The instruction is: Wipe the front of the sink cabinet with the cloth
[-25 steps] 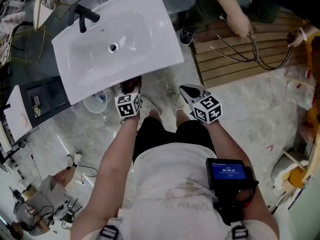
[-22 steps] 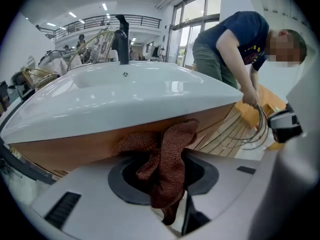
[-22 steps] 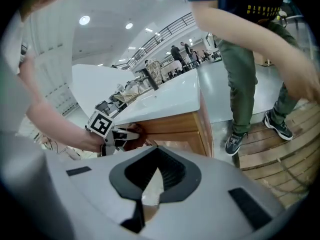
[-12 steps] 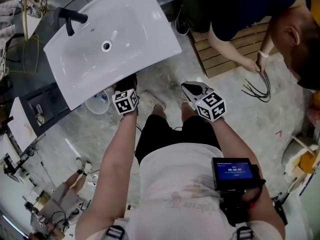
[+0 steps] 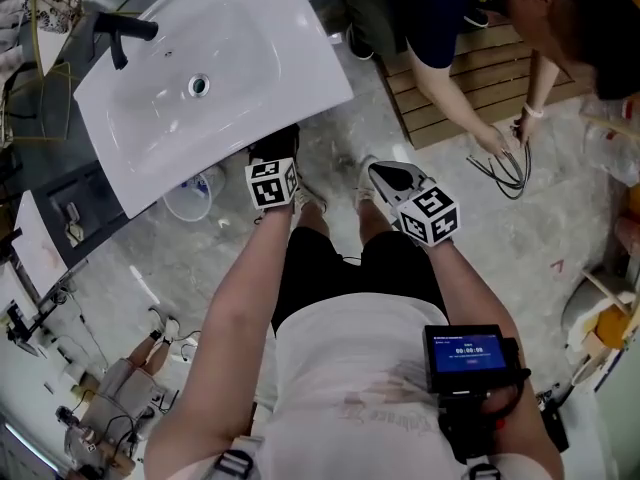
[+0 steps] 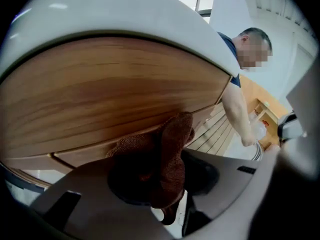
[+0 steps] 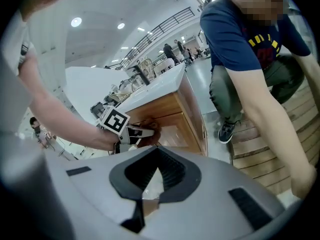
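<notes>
The white sink [image 5: 250, 58] tops a wooden cabinet whose front [image 6: 100, 99] fills the left gripper view. My left gripper [image 5: 272, 183] reaches in under the sink's front edge. It is shut on a brown woven cloth [image 6: 162, 159], which presses against the wood. From the right gripper view, the left gripper [image 7: 131, 131] and the cloth [image 7: 150, 128] sit on the cabinet front [image 7: 175, 119]. My right gripper [image 5: 415, 206] hangs apart to the right, above my legs. Its jaws [image 7: 152, 184] are shut on nothing.
Another person [image 5: 450, 28] crouches close on the right, a hand on dark cables [image 5: 505, 168] beside a wooden pallet [image 5: 460, 88]. A white tub [image 5: 190, 196] sits on the floor under the sink. A black faucet [image 5: 120, 33] stands at the sink's back.
My left gripper has slid right with the cloth along the cabinet front, toward the sink's near corner. The other person has leaned further in. The right gripper has barely moved.
</notes>
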